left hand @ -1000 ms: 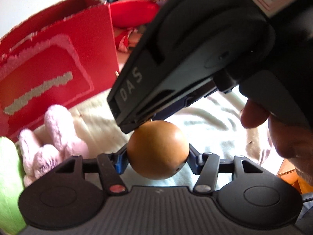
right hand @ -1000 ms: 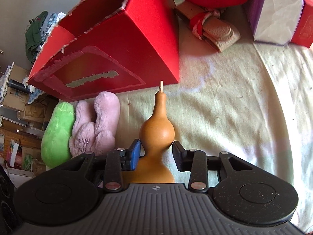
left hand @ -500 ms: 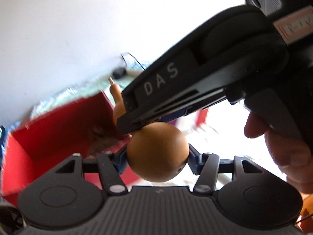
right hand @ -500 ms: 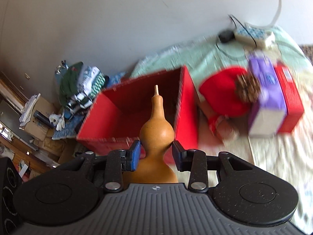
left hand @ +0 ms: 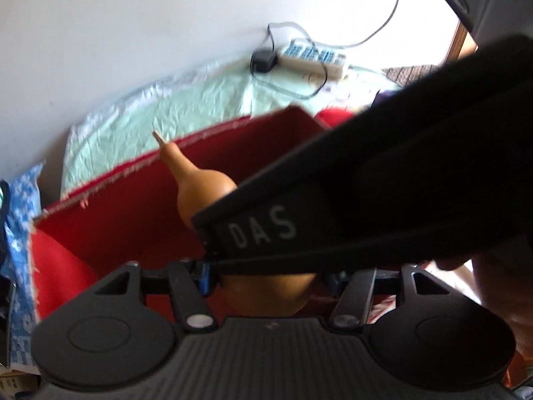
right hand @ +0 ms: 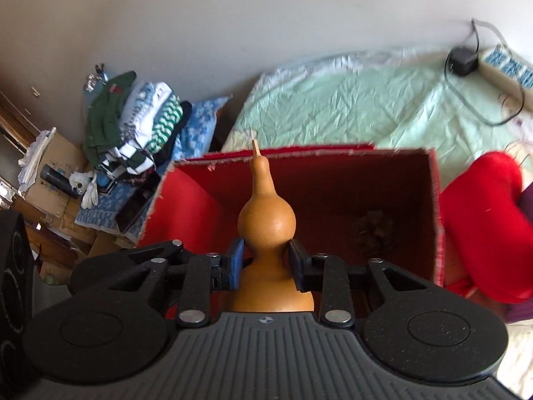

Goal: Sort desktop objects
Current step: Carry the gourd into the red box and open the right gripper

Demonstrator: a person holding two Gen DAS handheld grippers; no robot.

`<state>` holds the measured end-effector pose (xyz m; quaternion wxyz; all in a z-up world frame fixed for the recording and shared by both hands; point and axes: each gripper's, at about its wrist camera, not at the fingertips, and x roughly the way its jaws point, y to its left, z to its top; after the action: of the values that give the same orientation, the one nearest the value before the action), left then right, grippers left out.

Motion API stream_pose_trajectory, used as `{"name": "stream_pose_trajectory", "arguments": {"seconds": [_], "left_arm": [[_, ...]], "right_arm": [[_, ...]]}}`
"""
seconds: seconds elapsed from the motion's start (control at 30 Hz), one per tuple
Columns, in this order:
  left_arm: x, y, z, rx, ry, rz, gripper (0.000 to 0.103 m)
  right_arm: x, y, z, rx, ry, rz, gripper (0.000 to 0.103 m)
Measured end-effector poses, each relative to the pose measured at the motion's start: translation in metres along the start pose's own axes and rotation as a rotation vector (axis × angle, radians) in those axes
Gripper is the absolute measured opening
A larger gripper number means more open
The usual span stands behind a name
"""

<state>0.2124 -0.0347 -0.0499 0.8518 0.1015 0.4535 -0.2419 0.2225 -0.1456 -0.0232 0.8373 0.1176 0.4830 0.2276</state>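
An orange-brown gourd (right hand: 266,220) with a thin stem is held by both grippers at once. My right gripper (right hand: 266,263) is shut on its narrow waist, and the stem points away over the open red box (right hand: 366,180). My left gripper (left hand: 269,280) is shut on the round lower bulb of the gourd (left hand: 203,193). The black body of the right gripper (left hand: 366,200) crosses the left wrist view and hides much of that bulb. The red box (left hand: 126,220) lies below and ahead, its inside in view.
A dark pinecone (right hand: 373,230) lies inside the box. A red cushion (right hand: 483,220) sits right of the box. A white power strip (left hand: 313,56) with cables rests on the green cloth (right hand: 349,106). Folded clothes (right hand: 133,123) are piled at the left.
Both grippers have lifted the gourd from low in front of the box, near the pink plush, up over the box's open top. Both grips stay the same.
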Motion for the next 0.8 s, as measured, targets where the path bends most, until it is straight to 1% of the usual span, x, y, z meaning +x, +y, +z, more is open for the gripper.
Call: {"name": "stream_pose_trajectory", "arguments": {"seconds": [0.1, 0.13, 0.2, 0.23, 0.3, 0.37, 0.4, 0.43, 0.47, 0.5, 0.53, 0.57, 0.63, 0.7, 0.8], "left_arm": [[0.014, 0.007, 0.000, -0.002, 0.013, -0.047, 0.059], [0.018, 0.006, 0.002, 0.007, 0.012, -0.053, 0.058], [0.028, 0.010, 0.006, 0.009, 0.038, -0.064, 0.059], [0.034, 0.012, 0.008, 0.009, 0.052, -0.070, 0.059], [0.042, 0.019, 0.010, 0.012, 0.079, -0.084, 0.058], [0.047, 0.029, 0.009, 0.017, 0.106, -0.101, 0.059], [0.050, 0.031, 0.009, 0.020, 0.117, -0.114, 0.061], [0.052, 0.034, 0.008, 0.022, 0.128, -0.128, 0.063], [0.055, 0.036, 0.008, 0.024, 0.139, -0.141, 0.066], [0.058, 0.038, 0.008, 0.027, 0.150, -0.154, 0.066], [0.060, 0.041, 0.008, 0.029, 0.161, -0.168, 0.065], [0.063, 0.043, 0.008, 0.032, 0.171, -0.181, 0.068], [0.067, 0.045, 0.009, 0.044, 0.180, -0.193, 0.073], [0.066, 0.046, 0.011, 0.055, 0.157, -0.192, 0.077], [0.067, 0.060, 0.011, 0.022, 0.139, -0.196, 0.078]], "right_arm": [[0.013, -0.001, 0.000, 0.016, 0.029, -0.033, 0.030], [0.014, 0.000, 0.000, 0.006, 0.031, -0.051, 0.030], [0.016, 0.000, 0.001, -0.008, 0.037, -0.085, 0.030], [0.020, -0.003, 0.002, 0.006, 0.047, -0.092, 0.029], [0.027, -0.009, 0.003, 0.051, 0.066, -0.091, 0.029], [0.036, -0.017, 0.002, 0.113, 0.095, -0.065, 0.028], [0.040, -0.020, 0.000, 0.143, 0.111, -0.049, 0.024], [0.045, -0.022, -0.002, 0.163, 0.126, -0.044, 0.017], [0.049, -0.023, -0.004, 0.168, 0.135, -0.057, 0.016], [0.053, -0.021, -0.005, 0.156, 0.137, -0.086, 0.016], [0.056, -0.019, -0.006, 0.137, 0.136, -0.126, 0.016], [0.059, -0.017, -0.006, 0.120, 0.134, -0.162, 0.016], [0.059, -0.013, -0.004, 0.102, 0.118, -0.201, 0.019], [0.050, -0.009, -0.003, 0.091, 0.072, -0.197, 0.020], [0.028, -0.004, -0.005, 0.088, -0.001, -0.187, 0.023]]}}
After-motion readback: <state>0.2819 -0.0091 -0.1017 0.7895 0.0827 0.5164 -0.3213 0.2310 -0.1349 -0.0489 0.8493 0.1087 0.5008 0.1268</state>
